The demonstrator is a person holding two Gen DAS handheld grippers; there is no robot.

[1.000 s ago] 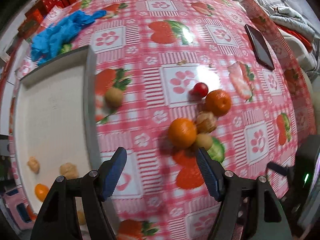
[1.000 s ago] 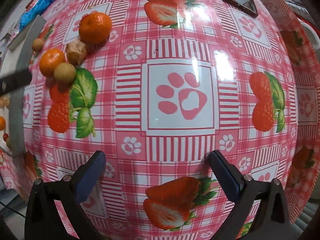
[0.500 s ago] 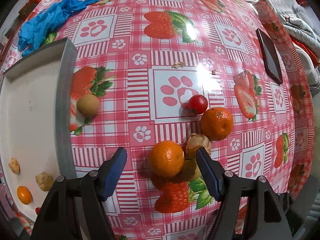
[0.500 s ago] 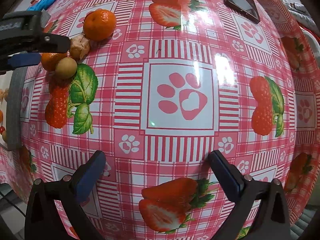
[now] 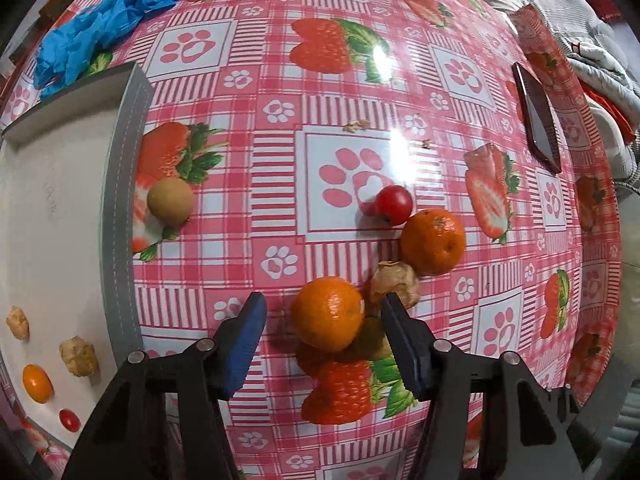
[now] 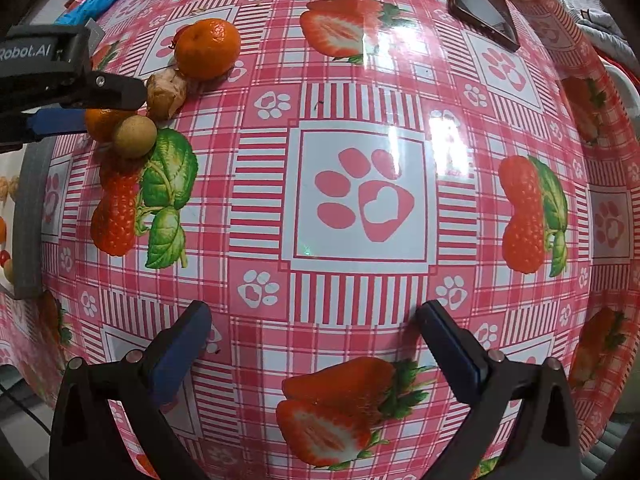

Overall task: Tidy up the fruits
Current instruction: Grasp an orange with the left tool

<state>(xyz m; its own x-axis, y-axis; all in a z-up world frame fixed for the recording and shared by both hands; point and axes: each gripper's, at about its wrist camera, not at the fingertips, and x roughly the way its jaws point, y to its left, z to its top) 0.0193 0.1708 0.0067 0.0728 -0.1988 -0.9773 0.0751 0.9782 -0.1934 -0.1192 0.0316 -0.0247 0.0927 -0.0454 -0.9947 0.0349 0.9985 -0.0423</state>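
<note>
A: What colours are on the tablecloth [image 5: 280, 92]?
B: Pink-red and white plaid, printed with red strawberries, green leaves and pink paw prints.
A: And the fruit?
B: Two orange mandarins [image 5: 327, 313], a red cherry tomato [image 5: 394, 205], a tan-brown longan [image 5: 170, 201].
A: The tray [image 5: 120, 200]?
B: Grey rim, white inside; blue gloves [image 5: 100, 20] beyond it

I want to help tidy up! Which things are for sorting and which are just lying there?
For sorting:
near orange
far orange
cherry tomato
walnut
two longans
tray

Just lying there:
blue gloves
phone
</note>
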